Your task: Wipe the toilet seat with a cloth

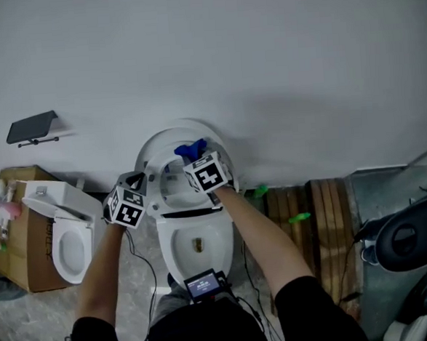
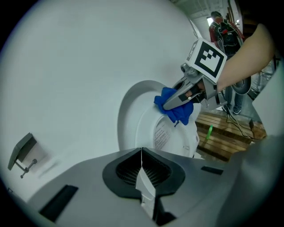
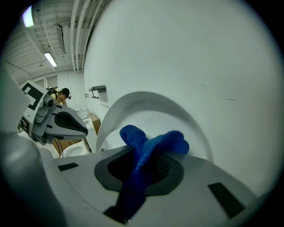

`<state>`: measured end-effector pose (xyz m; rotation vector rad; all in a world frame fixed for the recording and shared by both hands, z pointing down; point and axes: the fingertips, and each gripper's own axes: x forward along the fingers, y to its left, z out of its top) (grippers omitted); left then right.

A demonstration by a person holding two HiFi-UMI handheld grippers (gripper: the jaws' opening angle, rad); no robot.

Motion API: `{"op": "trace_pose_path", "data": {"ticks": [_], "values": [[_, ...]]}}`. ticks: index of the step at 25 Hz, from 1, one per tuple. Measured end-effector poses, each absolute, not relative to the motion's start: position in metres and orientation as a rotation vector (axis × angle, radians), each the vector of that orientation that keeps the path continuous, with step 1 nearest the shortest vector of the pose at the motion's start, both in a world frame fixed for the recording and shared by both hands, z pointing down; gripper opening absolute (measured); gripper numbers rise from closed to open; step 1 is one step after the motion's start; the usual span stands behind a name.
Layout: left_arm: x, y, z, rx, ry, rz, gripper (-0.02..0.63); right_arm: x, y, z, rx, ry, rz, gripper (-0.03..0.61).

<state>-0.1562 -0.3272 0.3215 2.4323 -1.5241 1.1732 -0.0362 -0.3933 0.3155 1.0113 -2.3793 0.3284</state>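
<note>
In the head view, the toilet bowl (image 1: 168, 251) lies below the person. The toilet seat (image 1: 154, 179) stands raised behind the bowl, against the wall. The right claw (image 1: 192, 157) holds the blue cloth (image 1: 192, 150) at the seat's top, straight above the bowl. The left claw (image 1: 137, 182) sits by the seat's left edge, up and left of the bowl.

In the left gripper view, the left claw (image 2: 142, 165) is pressed together with nothing in it and aims at the seat (image 2: 146, 128). The right claw (image 2: 171, 104) sets the cloth (image 2: 177, 114) on the seat's upper rim.

In the right gripper view, the right claw (image 3: 142, 170) pinches the cloth (image 3: 148, 148), and a loose bunch pokes out toward the seat's arc (image 3: 146, 102). Whether the bunch touches the seat is unclear. The left claw (image 3: 82, 128) waits off to one side.

To wipe well, it seems best to press the bunched end flat and follow the rim down toward the bowl. The metal should stay off the seat, and the left claw could brace the seat if it wobbles.
</note>
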Motion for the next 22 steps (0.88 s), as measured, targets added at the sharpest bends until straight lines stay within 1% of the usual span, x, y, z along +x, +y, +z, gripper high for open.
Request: {"op": "trace_pose_path", "data": {"ticks": [7,15,19,22], "values": [[-0.191,-0.305,0.340,2.447,-1.477,1.154,0.014,-0.086,-0.400,0.327,1.007,-2.340,0.267,0.067],[-0.215,-0.287,0.357,2.440,-1.438,1.120,0.014,-0.142,-0.383,0.350,0.878,-2.346,0.251,0.067],[-0.225,-0.281,0.365,2.437,-1.417,1.120,0.014,-0.163,-0.368,0.375,0.833,-2.334,0.314,0.067],[-0.232,-0.278,0.376,2.420,-1.398,1.124,0.014,-0.169,-0.365,0.386,0.883,-2.353,0.328,0.067]]}}
